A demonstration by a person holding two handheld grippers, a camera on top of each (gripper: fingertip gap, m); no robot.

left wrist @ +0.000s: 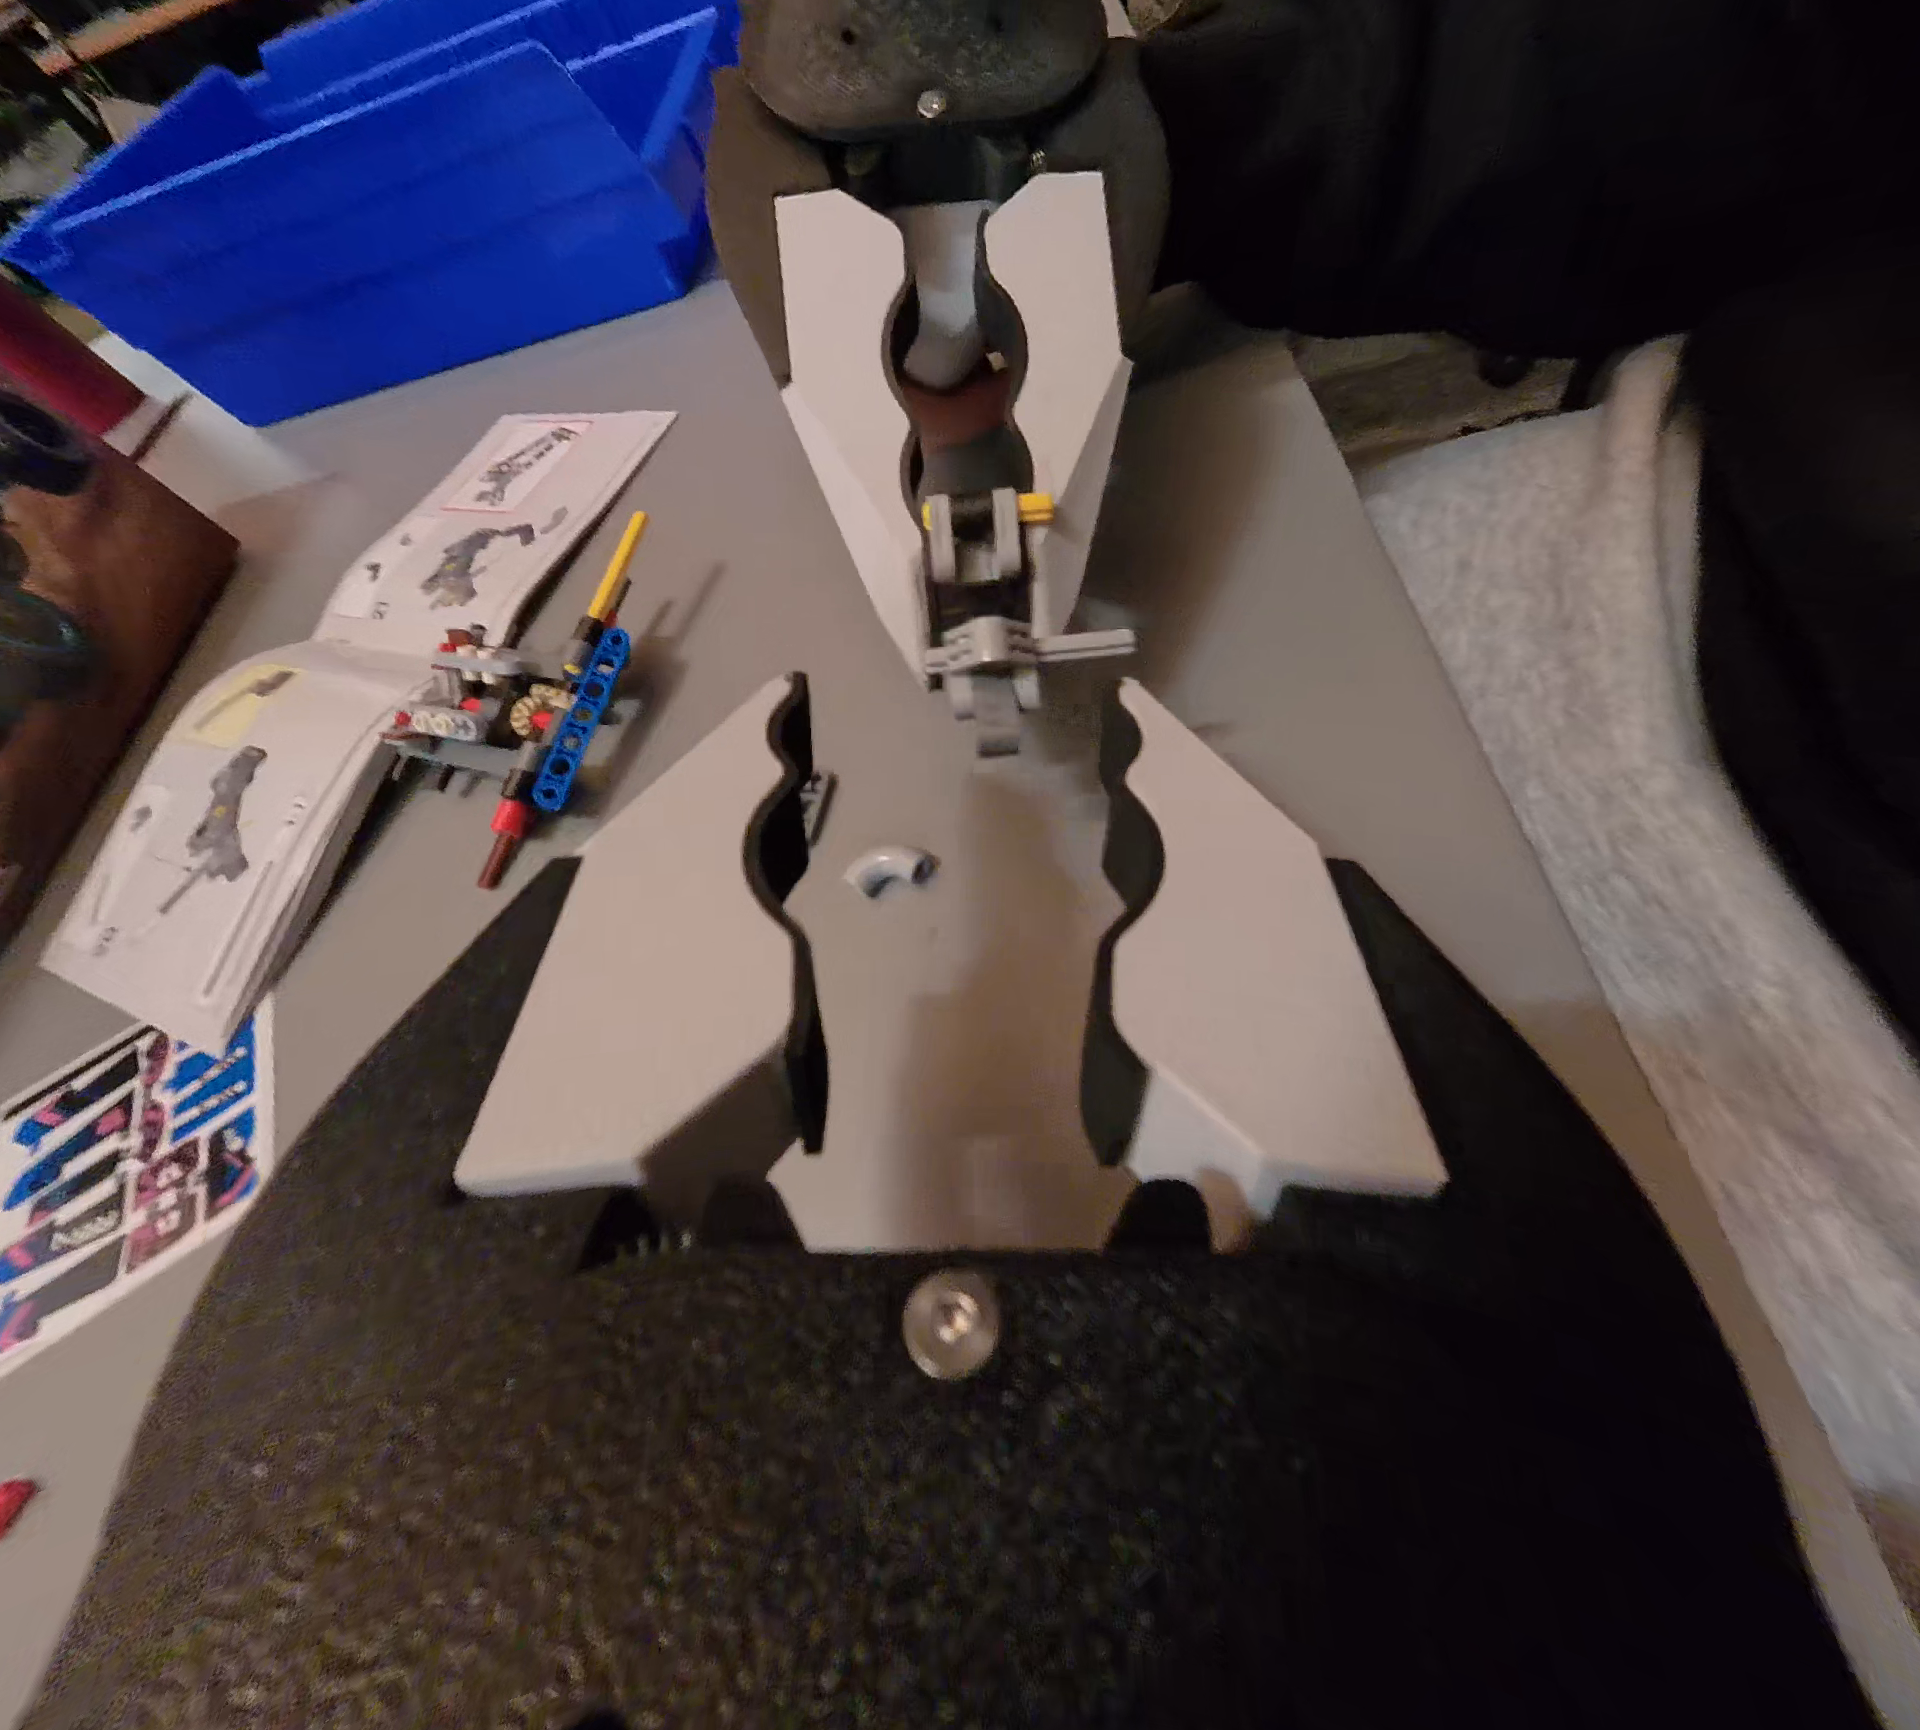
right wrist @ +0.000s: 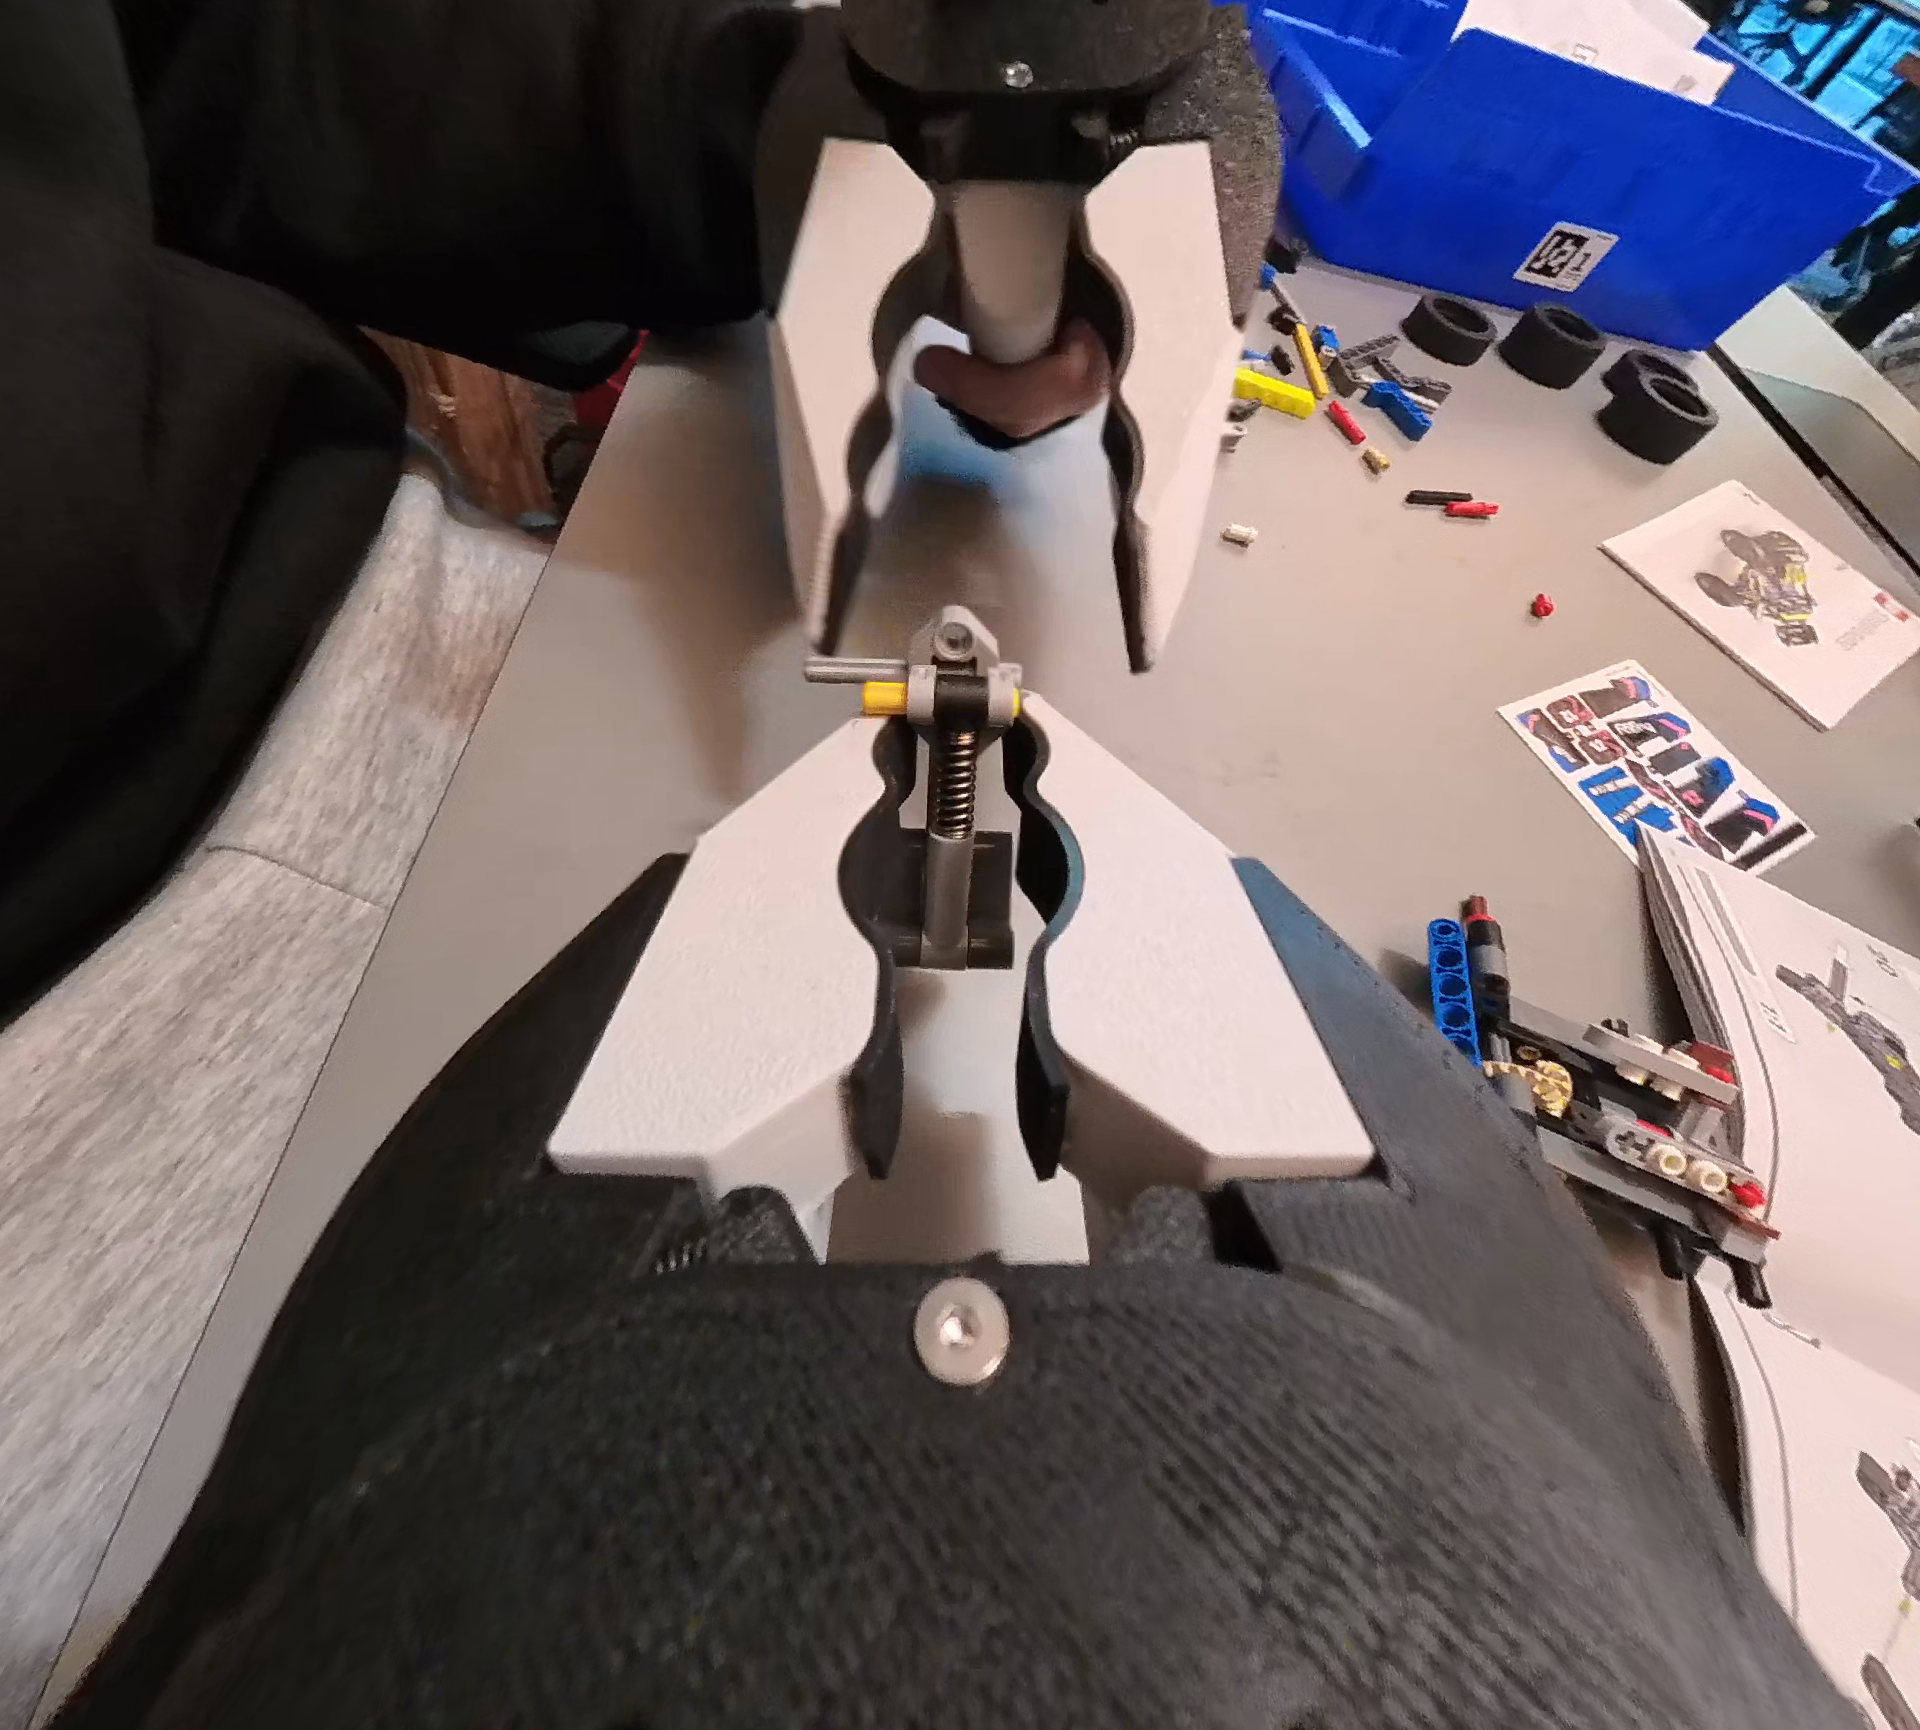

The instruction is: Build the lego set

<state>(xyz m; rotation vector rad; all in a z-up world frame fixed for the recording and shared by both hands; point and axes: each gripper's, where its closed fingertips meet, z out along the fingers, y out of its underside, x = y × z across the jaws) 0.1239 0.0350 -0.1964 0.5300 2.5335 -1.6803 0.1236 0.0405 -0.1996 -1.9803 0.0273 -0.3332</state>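
Lego shock-absorber piece [left wrist: 982,631]: in the left wrist view I am seeing it sitting clamped between the fingers of my right gripper [left wrist: 982,693], which is pointing toward the camera above the grey table [left wrist: 1278,600]. My left gripper [left wrist: 956,714] is hanging released, jaws spread wide and gripping nothing, with a small pale curved piece [left wrist: 885,872] lying on the table between its fingers. To the left, a partly built lego assembly [left wrist: 520,714] with a blue beam is resting against the open instruction booklet [left wrist: 312,745]; a sticker sheet [left wrist: 125,1161] is lying nearer, blue bins [left wrist: 395,226] farther back.

Right wrist view: my right gripper [right wrist: 951,724] is grasping the shock-absorber piece [right wrist: 951,787], spring showing, its grey and yellow end sticking out past the fingertips. My left gripper [right wrist: 982,641] is facing it, jaws apart, tips just beyond the piece without touching. To the right I am logging loose lego parts [right wrist: 1340,402], black tyres [right wrist: 1558,345], the sticker sheet [right wrist: 1652,766], the assembly [right wrist: 1621,1109] and a blue bin [right wrist: 1558,153].
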